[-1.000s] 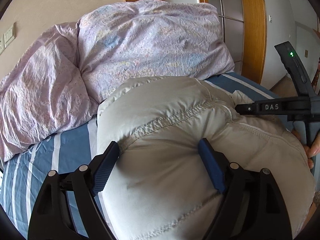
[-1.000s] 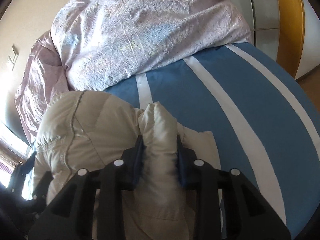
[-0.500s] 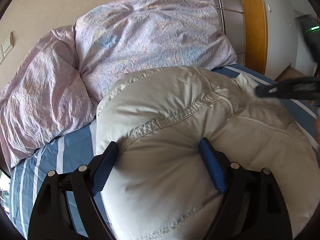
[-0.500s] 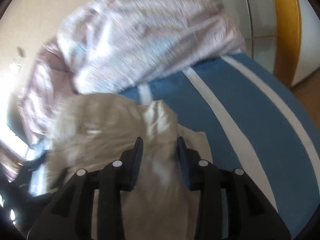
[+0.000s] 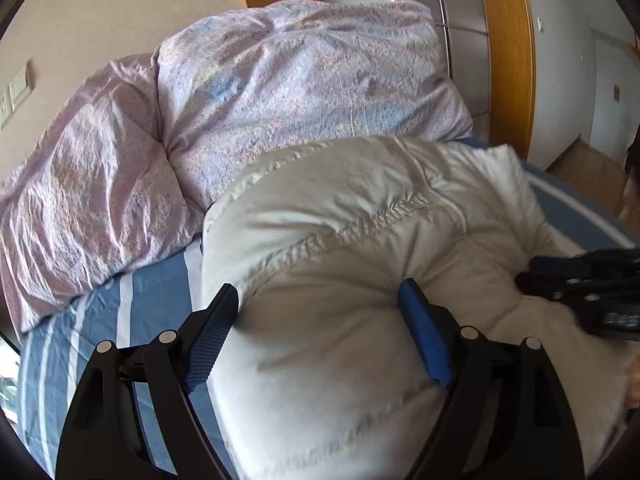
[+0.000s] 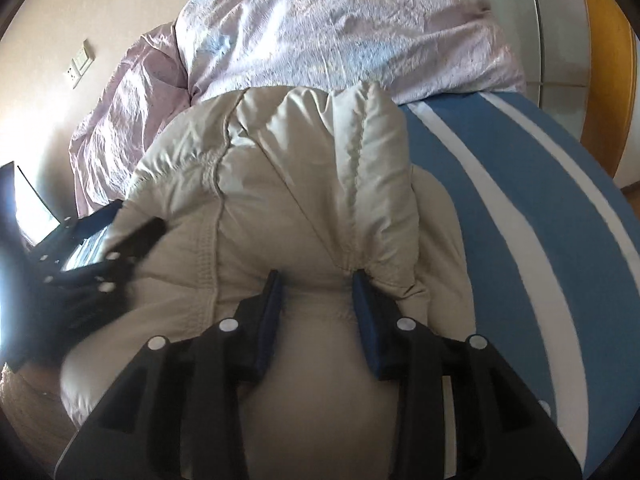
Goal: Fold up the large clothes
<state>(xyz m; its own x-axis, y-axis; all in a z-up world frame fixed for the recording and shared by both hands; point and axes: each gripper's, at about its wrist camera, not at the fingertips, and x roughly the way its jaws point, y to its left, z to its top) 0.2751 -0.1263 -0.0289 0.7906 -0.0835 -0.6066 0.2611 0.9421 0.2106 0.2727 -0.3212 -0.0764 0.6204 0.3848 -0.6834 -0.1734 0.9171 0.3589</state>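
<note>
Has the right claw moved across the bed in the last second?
Yes. In its own view the right claw, pinching a fold of the puffy jacket, has carried it up the bed to the lilac duvet, toward the left claw.

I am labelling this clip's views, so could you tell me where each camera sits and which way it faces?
Left wrist: on the left gripper, looking down across the cream padded jacket towards the lilac duvet; its own fingers pinch a thick jacket fold; the right gripper shows at right.
Right wrist: on the right gripper, facing the same way; its jaws hold jacket fabric; the left gripper shows at left.
Shared: jacket, duvet, blue striped sheet, wall switches.
</note>
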